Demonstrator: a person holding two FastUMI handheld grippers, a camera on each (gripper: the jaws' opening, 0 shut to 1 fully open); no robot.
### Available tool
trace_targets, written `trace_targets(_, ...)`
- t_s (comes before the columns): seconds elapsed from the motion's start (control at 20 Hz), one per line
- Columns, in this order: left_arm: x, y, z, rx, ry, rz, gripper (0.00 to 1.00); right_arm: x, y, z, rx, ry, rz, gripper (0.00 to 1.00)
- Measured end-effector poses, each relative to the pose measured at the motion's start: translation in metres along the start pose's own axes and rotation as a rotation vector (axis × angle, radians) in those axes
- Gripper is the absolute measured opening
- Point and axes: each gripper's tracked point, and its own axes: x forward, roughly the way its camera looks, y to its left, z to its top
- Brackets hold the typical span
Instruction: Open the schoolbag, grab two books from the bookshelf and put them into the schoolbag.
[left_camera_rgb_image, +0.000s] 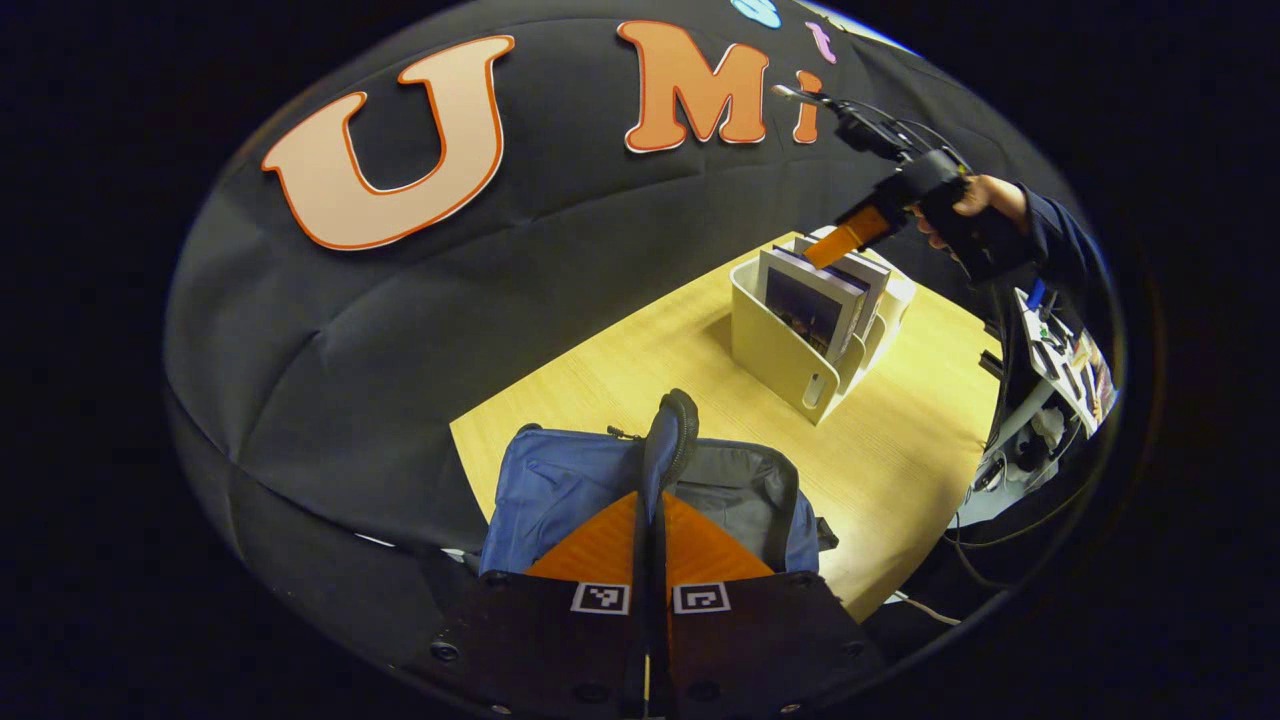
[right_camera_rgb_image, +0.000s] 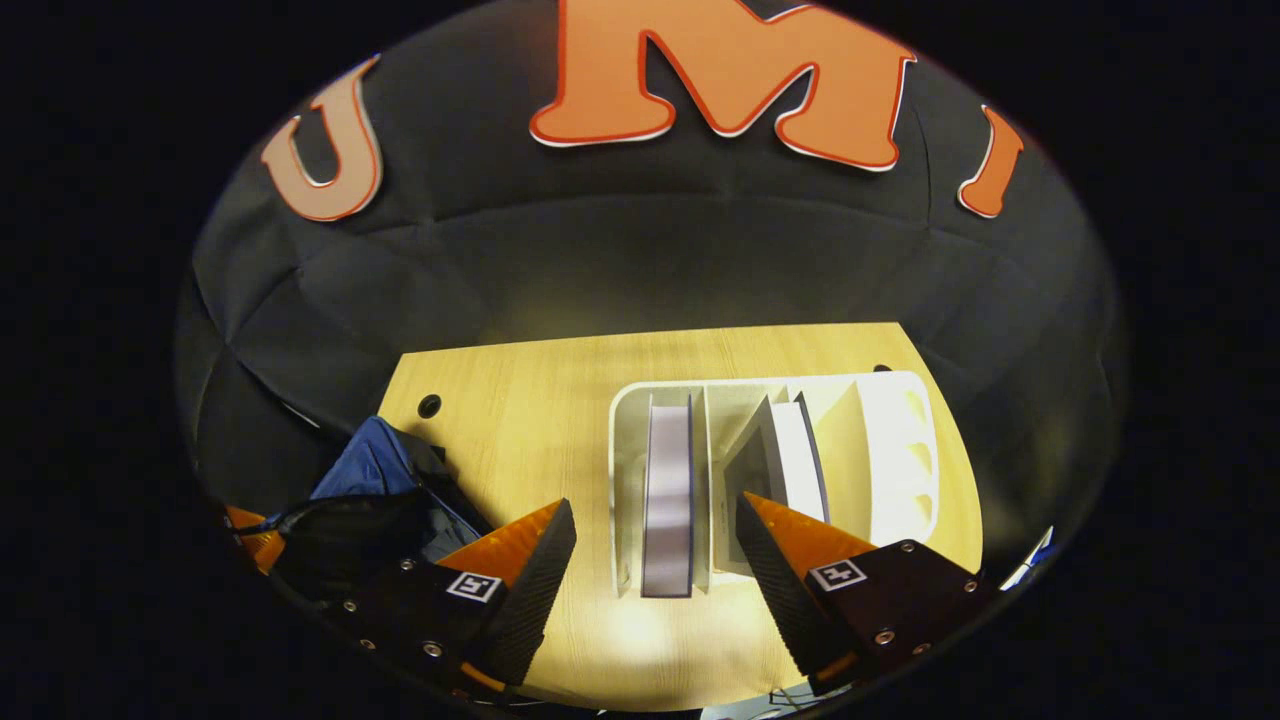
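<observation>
The blue schoolbag (left_camera_rgb_image: 560, 490) stands at the table's near end, its top unzipped and the grey lining showing. My left gripper (left_camera_rgb_image: 652, 500) is shut on the bag's black handle (left_camera_rgb_image: 672, 425), which loops up between the fingers. Farther right, a white bookshelf (left_camera_rgb_image: 775, 355) holds several upright books (left_camera_rgb_image: 810, 300). My right gripper (left_camera_rgb_image: 835, 245) hangs over them, tilted down. In the right gripper view, my right gripper (right_camera_rgb_image: 655, 502) is open above the bookshelf (right_camera_rgb_image: 885, 450). A purple-edged book (right_camera_rgb_image: 668, 480) lies in line with the gap between its fingers. Two more books (right_camera_rgb_image: 795, 450) lean in the neighbouring slot. The schoolbag (right_camera_rgb_image: 370, 470) is at lower left.
The wooden table (left_camera_rgb_image: 900, 450) ends just past the bookshelf. Beyond that edge are cables and equipment (left_camera_rgb_image: 1045, 380). A hand (left_camera_rgb_image: 985, 195) in a dark sleeve holds the right gripper. The table (right_camera_rgb_image: 520, 400) has a small cable hole (right_camera_rgb_image: 429, 405) near the bag.
</observation>
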Motion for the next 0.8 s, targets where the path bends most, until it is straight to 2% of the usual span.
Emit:
trace_targets(0.25, 0.005, 0.012, -0.006, -0.011, -0.013, -0.026, 0.02, 0.025, -0.008, -0.003, -0.03, 0.137, -0.054, 0.93)
trace_targets(0.4, 0.01, 0.011, -0.011, -0.026, -0.013, -0.047, 0.02, 0.04, -0.004, -0.013, -0.048, 0.224, -0.061, 0.86)
trace_targets(0.45, 0.012, 0.011, -0.013, -0.031, -0.012, -0.051, 0.02, 0.044, -0.003, -0.017, -0.057, 0.253, -0.067, 0.75)
trace_targets(0.5, 0.013, 0.012, -0.015, -0.035, -0.008, -0.053, 0.02, 0.049, -0.003, -0.021, -0.069, 0.276, -0.079, 0.79)
trace_targets(0.55, 0.013, 0.014, -0.017, -0.037, -0.01, -0.053, 0.02, 0.054, -0.002, -0.026, -0.077, 0.306, -0.089, 0.75)
trace_targets(0.6, 0.014, 0.015, -0.017, -0.041, -0.007, -0.053, 0.02, 0.055, -0.002, -0.028, -0.083, 0.329, -0.104, 0.65)
trace_targets(0.65, 0.013, 0.016, -0.019, -0.042, -0.011, -0.05, 0.02, 0.057, -0.003, -0.031, -0.086, 0.353, -0.115, 0.51)
trace_targets(0.7, 0.014, 0.016, -0.019, -0.044, -0.009, -0.051, 0.02, 0.063, -0.003, -0.034, -0.073, 0.368, -0.122, 0.55)
trace_targets(0.75, 0.013, 0.016, -0.021, -0.046, -0.011, -0.05, 0.02, 0.059, 0.0, -0.034, -0.06, 0.383, -0.116, 0.4)
trace_targets(0.8, 0.012, 0.016, -0.022, -0.049, -0.01, -0.052, 0.02, 0.057, 0.0, -0.034, -0.047, 0.402, -0.117, 0.37)
